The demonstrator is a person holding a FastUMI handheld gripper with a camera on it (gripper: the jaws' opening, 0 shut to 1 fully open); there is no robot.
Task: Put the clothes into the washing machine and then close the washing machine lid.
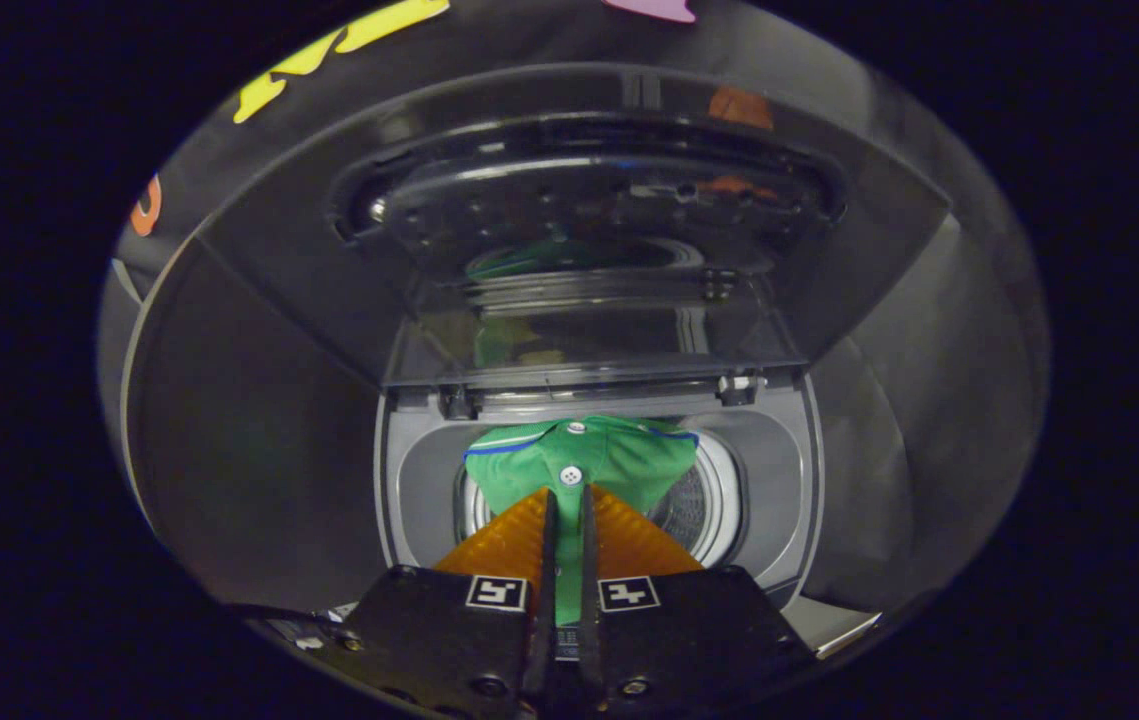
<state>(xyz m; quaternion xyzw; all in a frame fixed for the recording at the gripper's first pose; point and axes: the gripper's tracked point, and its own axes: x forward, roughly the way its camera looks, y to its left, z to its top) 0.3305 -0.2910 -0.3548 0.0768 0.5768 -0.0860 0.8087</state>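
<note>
Gripper view: looks down into washing machine (409, 480); lid (589, 230) raised upright beyond drum (704, 505)
Gripper (566, 500): fingers drawn narrow, pinching green shirt (609, 460) between them; cloth runs down the slot
Shirt: hangs at drum mouth, white buttons facing up, bulk just ahead of fingertips
Done: shirt carried to opening
Left: release it into drum; likely then swing lid down shut

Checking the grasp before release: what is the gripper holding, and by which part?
The gripper is shut on the green shirt, pinching it at the button placket just below the collar, above the open washing machine drum.
</note>
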